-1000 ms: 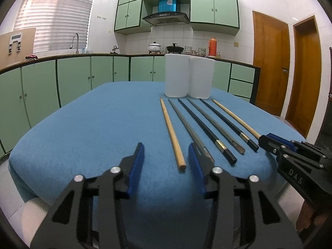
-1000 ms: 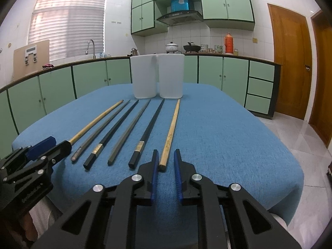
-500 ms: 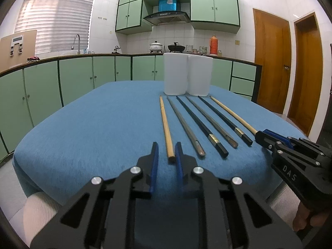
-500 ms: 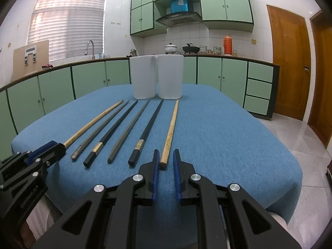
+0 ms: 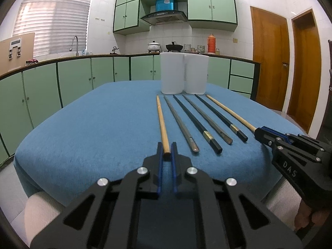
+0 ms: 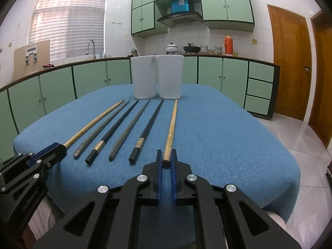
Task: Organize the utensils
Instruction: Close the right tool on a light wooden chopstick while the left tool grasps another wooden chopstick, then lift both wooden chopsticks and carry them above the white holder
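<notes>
Now gripping: each gripper closes on an outer pale wooden chopstick (image 5: 162, 122) nearest the two white plastic cups (image 5: 183, 75).
Left gripper (image 5: 166, 153) and right gripper (image 6: 166, 160) pinch near ends; lifting level likely follows.

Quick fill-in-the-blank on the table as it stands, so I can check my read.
___ chopsticks lie on the blue tablecloth.
The left hand-held gripper grips the leftmost chopstick at its ___ end.
Behind the row stand ___ white containers.
The right hand-held gripper grips the rightmost chopstick; ___ lie untouched between.
Missing: six; near; two; four.
</notes>
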